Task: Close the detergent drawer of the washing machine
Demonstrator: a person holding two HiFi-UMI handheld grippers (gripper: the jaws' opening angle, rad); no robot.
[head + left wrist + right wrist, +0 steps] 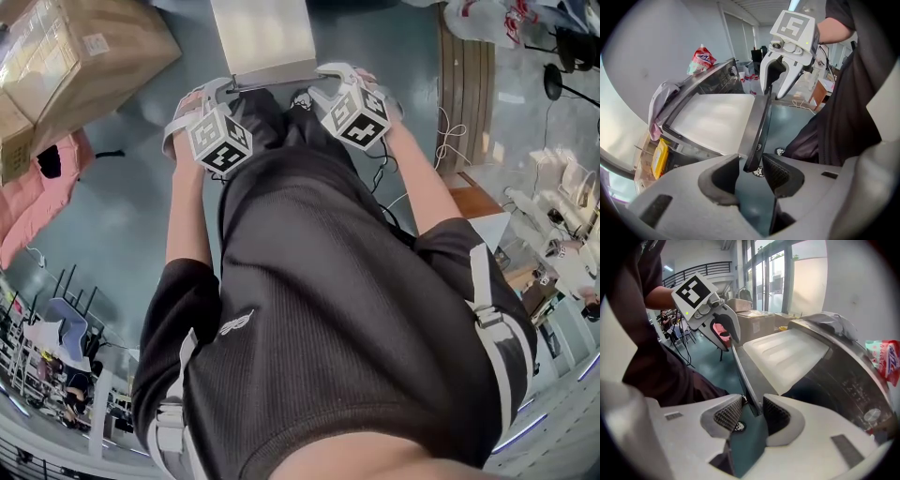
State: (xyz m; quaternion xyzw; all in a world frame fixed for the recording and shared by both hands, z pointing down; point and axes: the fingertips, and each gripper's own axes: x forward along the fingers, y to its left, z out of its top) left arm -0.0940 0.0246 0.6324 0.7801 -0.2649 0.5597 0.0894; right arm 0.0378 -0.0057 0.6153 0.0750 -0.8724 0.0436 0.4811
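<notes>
No legible text, brand or number. Box [89, 52]: white sticker, print too small to read. Black garment [356, 309]: small white logo, not legible. Bag [702, 57]: red, white and blue lettering, blurred. Washer panel [855, 385]: fine print, unreadable. Left gripper [225, 91] and right gripper [325, 80]: cubes with black-and-white square code markers, no letters.

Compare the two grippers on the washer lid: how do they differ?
The left gripper straddles the left end of the lid's front edge; the right gripper straddles the right end. In the left gripper's jaws the lid edge nearly fills the gap; in the right gripper's jaws it leans on one pad, clear of the other. Both are white, point downward and take the same front edge.
</notes>
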